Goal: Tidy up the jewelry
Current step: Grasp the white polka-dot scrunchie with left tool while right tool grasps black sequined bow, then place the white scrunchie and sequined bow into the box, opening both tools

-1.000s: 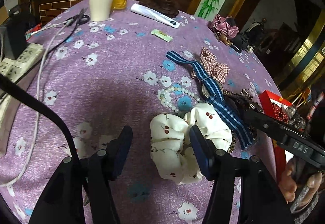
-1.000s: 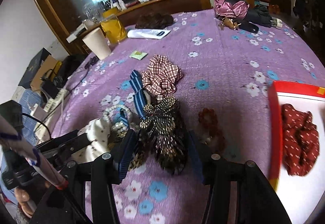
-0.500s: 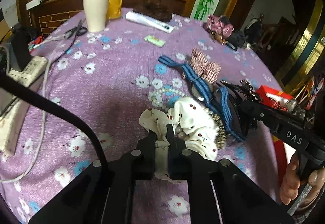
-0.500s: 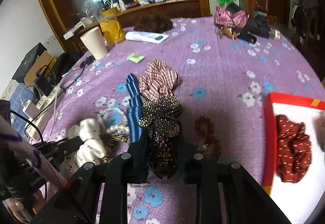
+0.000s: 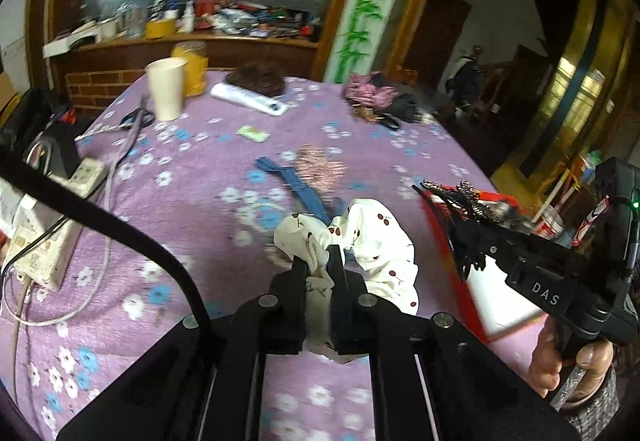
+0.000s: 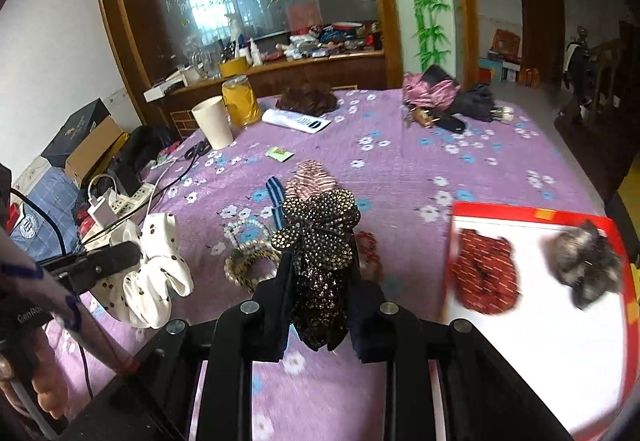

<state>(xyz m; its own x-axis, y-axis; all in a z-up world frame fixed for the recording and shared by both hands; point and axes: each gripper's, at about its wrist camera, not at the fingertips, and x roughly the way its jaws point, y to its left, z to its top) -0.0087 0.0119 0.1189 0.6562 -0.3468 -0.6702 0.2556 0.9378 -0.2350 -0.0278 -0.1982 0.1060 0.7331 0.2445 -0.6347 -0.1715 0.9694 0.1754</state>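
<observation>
My left gripper is shut on a white cherry-print scrunchie and holds it above the purple cloth; it also shows in the right wrist view. My right gripper is shut on a black rhinestone bow hair clip, lifted off the table; the clip shows in the left wrist view. A red-rimmed white box at the right holds a red scrunchie and a grey furry clip.
On the cloth lie a blue striped band, a plaid scrunchie, a pearl bracelet, a leopard band and dark red beads. A white cup, remote and power strip sit further off.
Both grippers closed on their items and lifted them: the left raised the white scrunchie, the right raised the bow clip and moved it toward the red box.
</observation>
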